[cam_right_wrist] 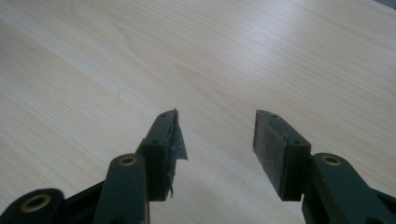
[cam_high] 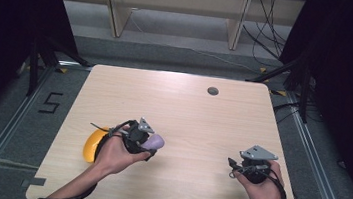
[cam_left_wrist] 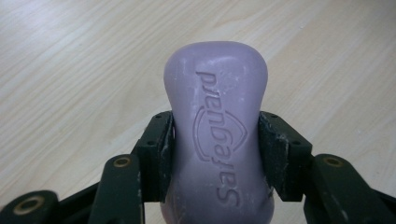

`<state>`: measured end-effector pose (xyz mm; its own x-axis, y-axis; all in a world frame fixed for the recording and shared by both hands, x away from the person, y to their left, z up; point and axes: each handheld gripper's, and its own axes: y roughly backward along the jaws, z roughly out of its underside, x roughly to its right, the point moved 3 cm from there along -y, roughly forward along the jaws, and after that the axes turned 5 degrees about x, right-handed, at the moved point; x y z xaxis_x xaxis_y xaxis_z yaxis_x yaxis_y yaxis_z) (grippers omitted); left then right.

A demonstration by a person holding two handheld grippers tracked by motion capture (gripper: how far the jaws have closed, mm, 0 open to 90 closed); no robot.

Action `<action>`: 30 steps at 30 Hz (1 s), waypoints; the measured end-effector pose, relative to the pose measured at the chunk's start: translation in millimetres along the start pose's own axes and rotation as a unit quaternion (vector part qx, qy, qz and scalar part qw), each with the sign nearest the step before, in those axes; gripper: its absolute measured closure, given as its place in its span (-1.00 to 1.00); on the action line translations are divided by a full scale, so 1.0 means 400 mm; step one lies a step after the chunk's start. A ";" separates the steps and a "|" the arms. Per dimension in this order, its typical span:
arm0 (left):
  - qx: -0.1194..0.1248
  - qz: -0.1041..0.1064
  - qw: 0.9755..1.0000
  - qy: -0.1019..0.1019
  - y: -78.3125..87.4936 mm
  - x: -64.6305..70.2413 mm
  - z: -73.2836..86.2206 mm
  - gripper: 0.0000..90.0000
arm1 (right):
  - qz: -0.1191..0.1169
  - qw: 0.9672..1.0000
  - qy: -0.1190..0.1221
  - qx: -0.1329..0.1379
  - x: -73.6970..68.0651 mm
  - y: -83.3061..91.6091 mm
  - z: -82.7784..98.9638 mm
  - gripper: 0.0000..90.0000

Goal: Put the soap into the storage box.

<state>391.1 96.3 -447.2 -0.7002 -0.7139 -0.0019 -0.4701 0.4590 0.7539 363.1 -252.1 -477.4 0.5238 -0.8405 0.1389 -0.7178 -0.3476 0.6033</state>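
Centrally, the table (cam_high: 179,100) lies bare toward its far edge. Left gripper (cam_high: 145,144) clamps a lilac soap bar (cam_left_wrist: 217,135), embossed lettering up, near-left beside a yellow object (cam_high: 92,145); right gripper (cam_right_wrist: 215,140) gapes wide, near-right.

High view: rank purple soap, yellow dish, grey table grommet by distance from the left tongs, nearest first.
1. Purple soap: clamped between the jaws of the left tongs, sticking out toward the table's middle.
2. Yellow dish: beside the left hand, toward the table's left edge, partly hidden by it.
3. Grey table grommet: near the far edge, right of centre.
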 end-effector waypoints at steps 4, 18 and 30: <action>0.003 -0.013 1.000 0.015 0.017 -0.026 0.001 0.08 | -0.001 1.000 0.015 0.005 0.002 -0.010 -0.010 0.14; 0.000 -0.074 0.995 0.069 0.072 -0.110 0.033 0.08 | -0.016 1.000 0.022 0.005 -0.006 -0.042 -0.041 0.14; -0.012 -0.105 0.990 0.097 0.097 -0.170 0.060 0.08 | -0.016 0.999 0.028 0.012 -0.005 -0.049 -0.045 0.13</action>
<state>407.6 175.3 -433.7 -0.4700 -0.8819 -0.0361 -0.5800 0.2778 0.7658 384.5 -236.0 -475.3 0.5717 -0.8038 0.1644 -0.7107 -0.3850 0.5888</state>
